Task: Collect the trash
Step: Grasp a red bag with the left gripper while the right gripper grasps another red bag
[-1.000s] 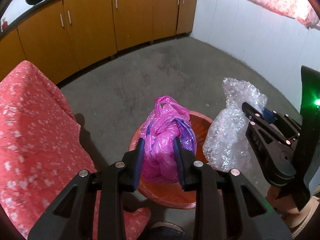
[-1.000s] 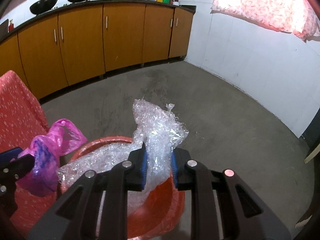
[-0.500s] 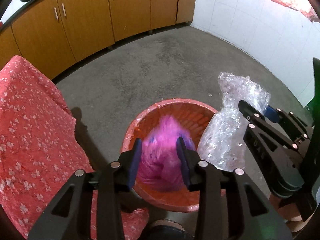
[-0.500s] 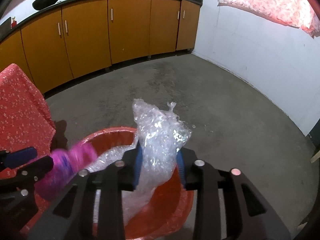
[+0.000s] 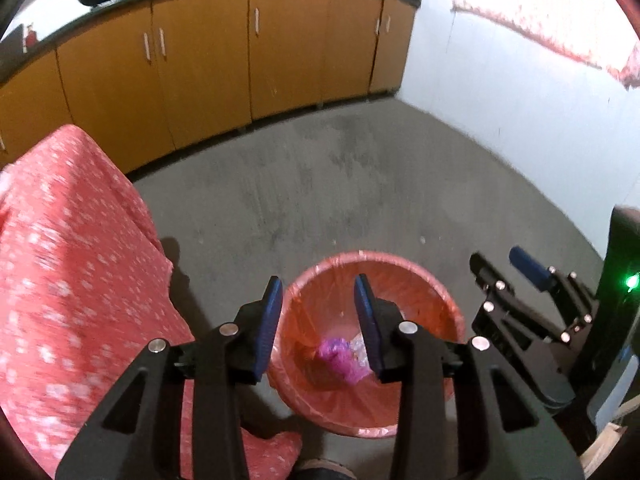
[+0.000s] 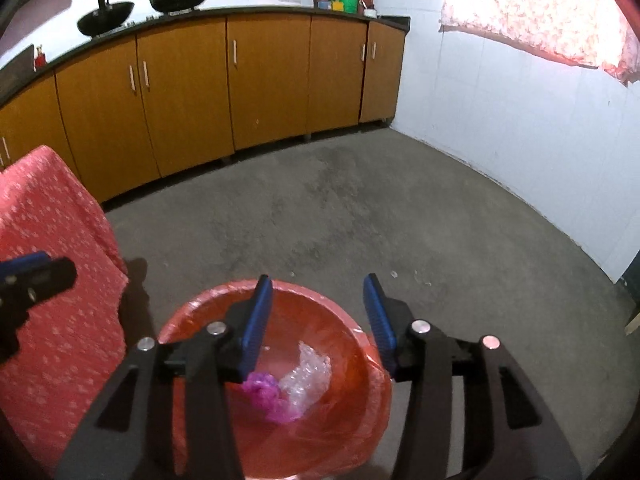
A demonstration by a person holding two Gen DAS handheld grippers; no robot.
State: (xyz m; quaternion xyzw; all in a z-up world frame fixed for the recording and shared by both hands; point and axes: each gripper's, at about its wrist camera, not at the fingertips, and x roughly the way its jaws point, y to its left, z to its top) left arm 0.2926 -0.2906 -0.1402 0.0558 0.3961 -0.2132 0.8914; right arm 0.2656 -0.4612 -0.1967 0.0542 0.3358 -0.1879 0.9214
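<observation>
While both tools hang above the red bin (image 6: 372,376), the left gripper (image 5: 319,300) has its blue pads spread wide with nothing between them, and the right gripper (image 6: 318,300) is spread the same way, also empty. In the right wrist view the bin, lined with a thin red bag, sits at six o'clock on the grey concrete floor (image 6: 360,220). At its bottom lie the pink plastic bag (image 6: 268,394) and, touching it on the three o'clock side, the crumpled bubble wrap (image 6: 308,372). In the left wrist view the pink bag (image 5: 340,358) shows between the pads, with a pale scrap beside it that is probably the wrap, though blur hides detail. A red flowered cloth (image 5: 68,280) hangs at nine o'clock, just beside the bin. Orange cabinets (image 6: 192,92) run along the far wall at twelve o'clock.
</observation>
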